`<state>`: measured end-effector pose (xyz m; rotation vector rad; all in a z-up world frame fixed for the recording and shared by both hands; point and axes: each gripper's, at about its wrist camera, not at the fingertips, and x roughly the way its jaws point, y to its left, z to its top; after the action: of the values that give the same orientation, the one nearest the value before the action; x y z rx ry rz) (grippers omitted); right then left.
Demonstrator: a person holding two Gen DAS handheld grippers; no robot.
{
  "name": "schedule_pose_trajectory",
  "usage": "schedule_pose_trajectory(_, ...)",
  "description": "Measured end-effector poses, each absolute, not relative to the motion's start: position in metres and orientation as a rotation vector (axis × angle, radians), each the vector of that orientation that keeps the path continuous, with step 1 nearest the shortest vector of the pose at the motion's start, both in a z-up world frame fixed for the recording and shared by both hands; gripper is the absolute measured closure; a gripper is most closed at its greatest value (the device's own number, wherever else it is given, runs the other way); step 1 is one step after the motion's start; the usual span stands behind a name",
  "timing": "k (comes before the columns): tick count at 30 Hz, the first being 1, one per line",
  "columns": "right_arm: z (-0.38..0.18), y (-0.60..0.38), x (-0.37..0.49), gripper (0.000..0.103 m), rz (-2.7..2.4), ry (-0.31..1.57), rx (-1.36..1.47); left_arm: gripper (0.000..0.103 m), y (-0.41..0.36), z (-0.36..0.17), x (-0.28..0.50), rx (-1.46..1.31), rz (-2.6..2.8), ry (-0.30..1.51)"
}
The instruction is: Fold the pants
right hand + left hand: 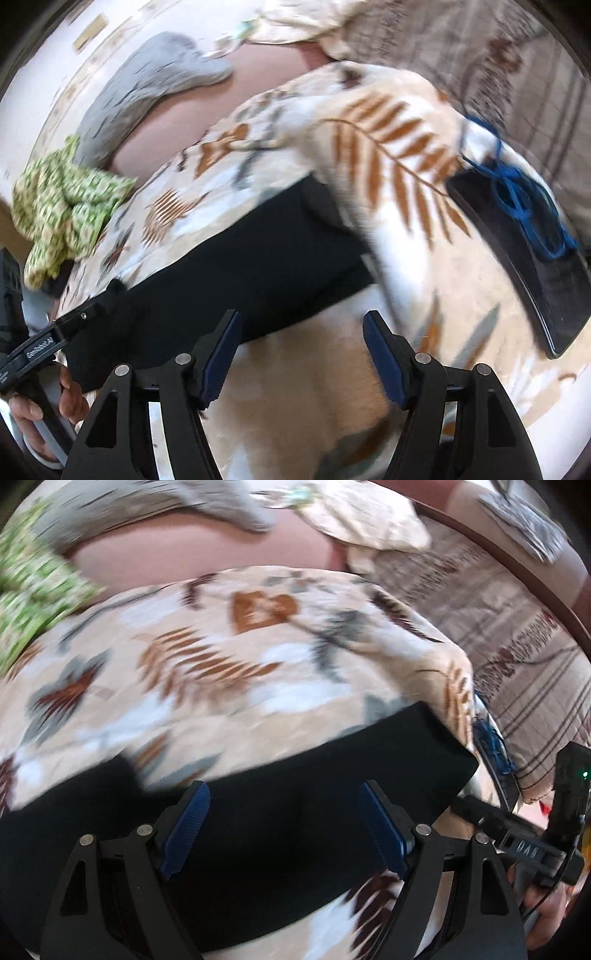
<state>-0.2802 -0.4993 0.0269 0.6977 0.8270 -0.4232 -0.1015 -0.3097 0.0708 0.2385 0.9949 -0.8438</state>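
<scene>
The black pants (258, 805) lie as a folded band across a leaf-patterned blanket (229, 664). My left gripper (284, 790) is open, its blue-padded fingers (188, 823) spread wide just over the pants, holding nothing. In the right wrist view the pants (236, 266) stretch from lower left to the middle. My right gripper (301, 319) is open and empty, over the blanket (369, 155) just beside the near edge of the pants. The left gripper also shows at the left edge of the right wrist view (74, 325), at the pants' end.
A green patterned cloth (70, 206) and a grey garment (147, 81) lie at the far left. A dark flat tablet-like slab (524, 251) with blue cord (517, 195) on it lies at the right. A striped rug (517, 657) lies beyond the blanket's right edge.
</scene>
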Motion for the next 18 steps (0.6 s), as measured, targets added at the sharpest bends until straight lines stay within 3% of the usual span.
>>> schedule_pose_trajectory(8, 0.02, -0.509, -0.28, 0.032, -0.405, 0.787, 0.732, 0.02, -0.383, 0.066, -0.107, 0.348, -0.945, 0.969)
schedule_pose_trajectory(18, 0.021, -0.508, -0.274, 0.027, -0.4, 0.771, 0.723, 0.02, -0.402, 0.063, -0.106, 0.38, -1.005, 0.962)
